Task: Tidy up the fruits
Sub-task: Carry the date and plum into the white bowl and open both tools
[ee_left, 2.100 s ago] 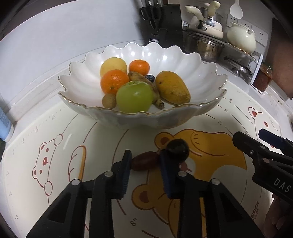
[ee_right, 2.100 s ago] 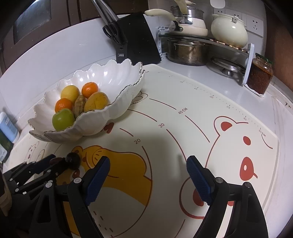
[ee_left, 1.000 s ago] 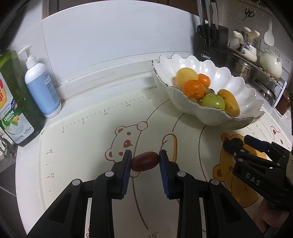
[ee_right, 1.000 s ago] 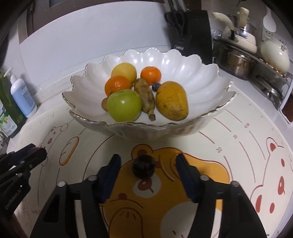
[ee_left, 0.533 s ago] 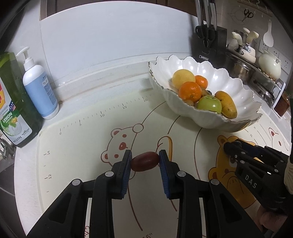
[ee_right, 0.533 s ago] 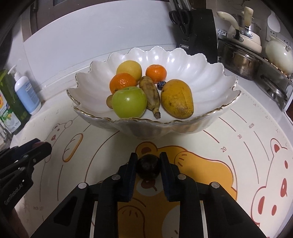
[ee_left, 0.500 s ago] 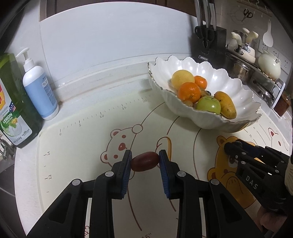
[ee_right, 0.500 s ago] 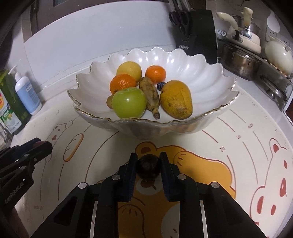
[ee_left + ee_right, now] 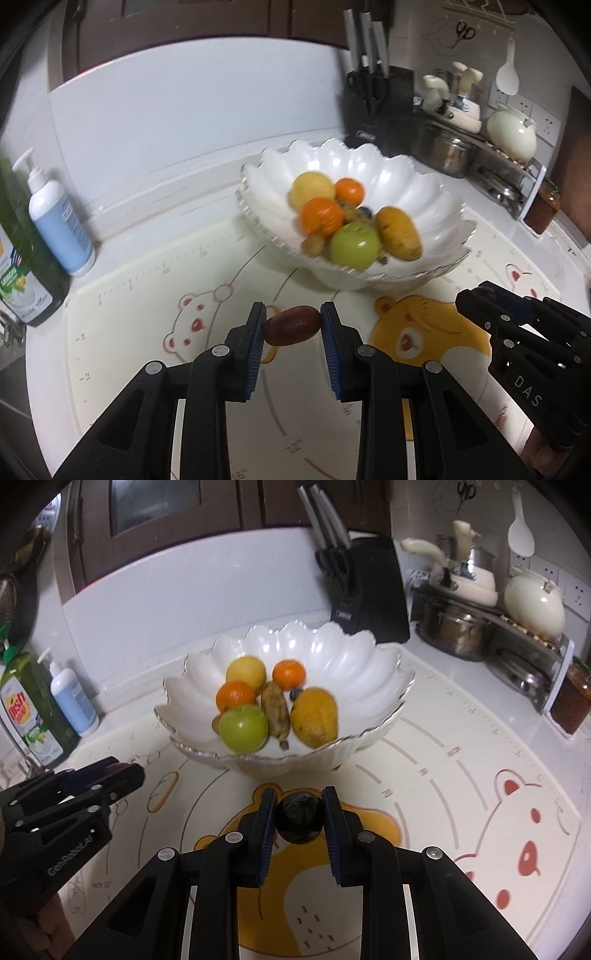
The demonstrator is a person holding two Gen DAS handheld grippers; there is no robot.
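A red date [image 9: 293, 325] is clamped by the left hand-held gripper [image 9: 293, 325]; a dark plum [image 9: 300, 821] is clamped by the right hand-held gripper [image 9: 300, 812], with the bowl [image 9: 369, 653] at 12 o'clock.

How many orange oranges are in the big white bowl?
2. One orange sits toward the front left of the bowl, just behind the green apple. The other orange is farther back, right of the yellow fruit. More could be hidden underneath the pile.

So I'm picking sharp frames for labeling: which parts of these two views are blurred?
Left wrist view: the bowl and its fruit are smeared, while the red fruit in the left gripper stays crisp. Right wrist view: milder blur on the bowl; dark fruit in the right gripper is sharp.
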